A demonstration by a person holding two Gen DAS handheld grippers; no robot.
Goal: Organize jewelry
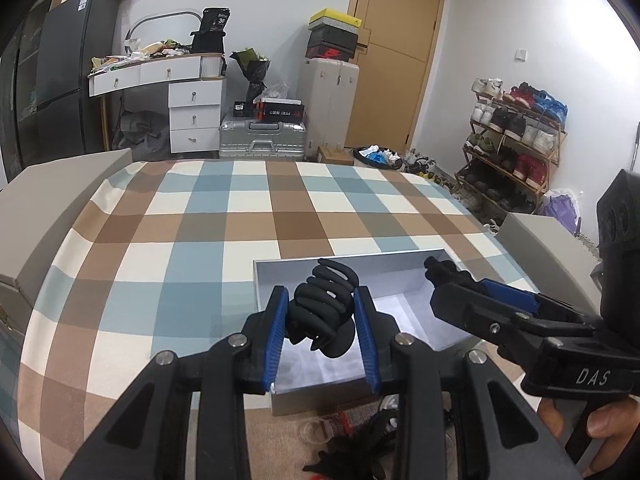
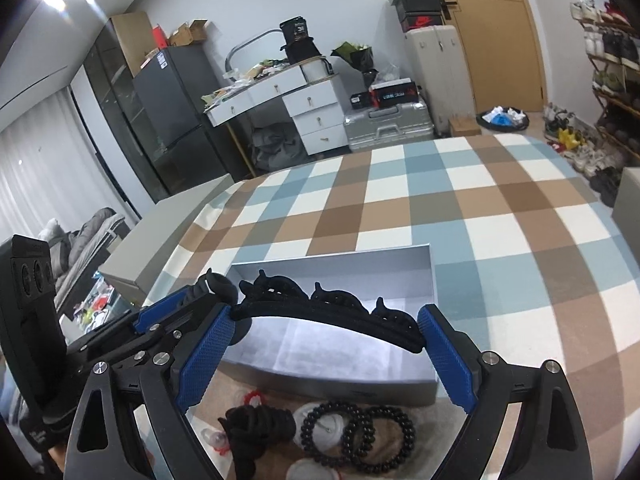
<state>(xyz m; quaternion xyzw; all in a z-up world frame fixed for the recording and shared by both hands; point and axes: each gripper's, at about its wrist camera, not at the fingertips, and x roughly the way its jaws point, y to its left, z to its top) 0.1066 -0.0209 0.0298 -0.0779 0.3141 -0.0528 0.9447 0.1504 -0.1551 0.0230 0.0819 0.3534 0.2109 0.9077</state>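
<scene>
My left gripper (image 1: pixel 320 300) is shut on a black claw hair clip (image 1: pixel 324 308), held between the blue pads above the open grey box (image 1: pixel 352 264). To its right, my right gripper (image 1: pixel 440 276) reaches over the same box with a hand at its handle. In the right wrist view, the right gripper (image 2: pixel 328 316) is shut on a black headband (image 2: pixel 332 312) with small raised ornaments; the band spans from pad to pad over the box (image 2: pixel 340 268). At the left of that view the left gripper (image 2: pixel 192 296) shows with its clip (image 2: pixel 218 286).
Loose pieces lie on the checked cloth (image 2: pixel 500 220) in front of the box: black bead bracelets (image 2: pixel 356 432), another black claw clip (image 2: pixel 256 424), a red item (image 2: pixel 254 396). Grey blocks (image 1: pixel 52 208) flank the table. A shoe rack (image 1: pixel 516 140) stands far right.
</scene>
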